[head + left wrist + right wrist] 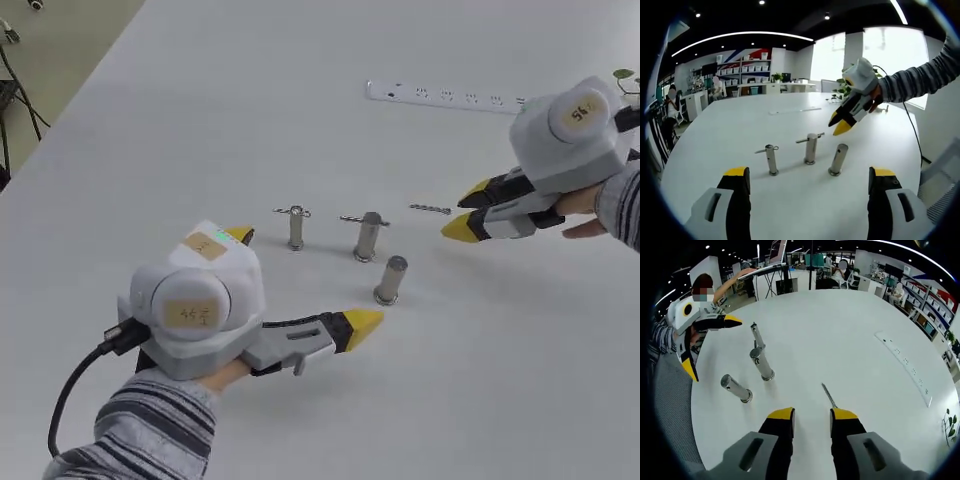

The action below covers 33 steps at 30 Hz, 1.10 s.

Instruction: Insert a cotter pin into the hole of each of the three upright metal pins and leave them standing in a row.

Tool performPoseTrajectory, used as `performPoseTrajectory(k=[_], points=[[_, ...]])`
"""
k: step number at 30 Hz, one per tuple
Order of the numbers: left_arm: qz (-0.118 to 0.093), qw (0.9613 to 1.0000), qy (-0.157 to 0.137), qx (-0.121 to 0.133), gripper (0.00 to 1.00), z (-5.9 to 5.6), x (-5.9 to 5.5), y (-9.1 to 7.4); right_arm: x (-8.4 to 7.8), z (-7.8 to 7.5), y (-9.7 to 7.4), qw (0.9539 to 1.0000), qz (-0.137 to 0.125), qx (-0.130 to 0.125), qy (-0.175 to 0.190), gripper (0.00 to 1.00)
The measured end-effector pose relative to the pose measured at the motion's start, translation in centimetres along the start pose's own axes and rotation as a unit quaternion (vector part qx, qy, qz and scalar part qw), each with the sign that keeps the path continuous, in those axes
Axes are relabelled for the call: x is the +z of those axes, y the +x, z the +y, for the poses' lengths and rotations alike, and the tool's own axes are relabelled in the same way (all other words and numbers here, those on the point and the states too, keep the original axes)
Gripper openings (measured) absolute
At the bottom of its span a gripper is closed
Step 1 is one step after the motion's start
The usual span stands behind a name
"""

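Beyond right tool (pixel 812 414), loose cotter pin (pixel 829 395)

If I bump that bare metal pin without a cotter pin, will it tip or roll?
The bare pin stands tall on a small flanged base, so a push near its top would probably tip it. Once down, its round shaft would likely roll on the smooth table.

- metal pins (pixel 368 237) ahead of the left gripper (pixel 302 278) are gleaming like smooth satin steel
- table (pixel 250 100) beneath is looking smooth, matt white
- cotter pin (pixel 430 209) before the right gripper (pixel 466 210) is seeming thin bright wire, perhaps
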<state>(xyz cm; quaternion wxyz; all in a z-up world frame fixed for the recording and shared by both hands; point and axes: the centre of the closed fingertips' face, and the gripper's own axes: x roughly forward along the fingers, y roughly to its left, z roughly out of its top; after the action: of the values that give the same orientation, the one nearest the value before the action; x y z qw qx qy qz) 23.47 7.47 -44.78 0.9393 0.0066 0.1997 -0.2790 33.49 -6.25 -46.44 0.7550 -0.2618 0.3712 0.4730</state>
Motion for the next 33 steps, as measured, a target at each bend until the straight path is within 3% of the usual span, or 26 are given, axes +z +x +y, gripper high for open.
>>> performPoseTrajectory(k=[7,10,14,16,23,27,33], points=[[0.0,1.0,-0.002,-0.001,0.97,0.0,-0.1,-0.1,-0.2,-1.3,1.2,0.9998,0.021,0.002,-0.005,0.21],[0.005,1.0,-0.003,-0.002,0.97,-0.1,-0.3,-0.1,-0.4,-2.9,2.2,0.9995,0.03,0.001,-0.001,0.2],[0.002,1.0,-0.004,-0.004,0.97,-0.2,-0.2,-0.1,-0.6,-3.3,2.5,0.9993,0.038,0.001,0.002,0.18],[0.004,1.0,-0.004,-0.004,0.96,-0.3,-0.2,-0.1,-0.6,-4.3,3.1,0.999,0.045,0.002,0.0,0.17],[0.006,0.9999,-0.003,-0.008,0.96,-0.5,-0.3,-0.1,-1.3,-4.4,3.8,0.9976,0.066,0.007,-0.019,0.13],[0.006,1.0,-0.004,-0.006,0.96,-0.4,-0.3,-0.1,-1.2,-4.7,3.8,0.9972,0.072,0.006,-0.019,0.03],[0.006,1.0,-0.003,-0.004,0.96,-0.3,-0.2,-0.1,-1.1,-3.9,3.6,0.9958,0.083,0.006,-0.037,0.0]])
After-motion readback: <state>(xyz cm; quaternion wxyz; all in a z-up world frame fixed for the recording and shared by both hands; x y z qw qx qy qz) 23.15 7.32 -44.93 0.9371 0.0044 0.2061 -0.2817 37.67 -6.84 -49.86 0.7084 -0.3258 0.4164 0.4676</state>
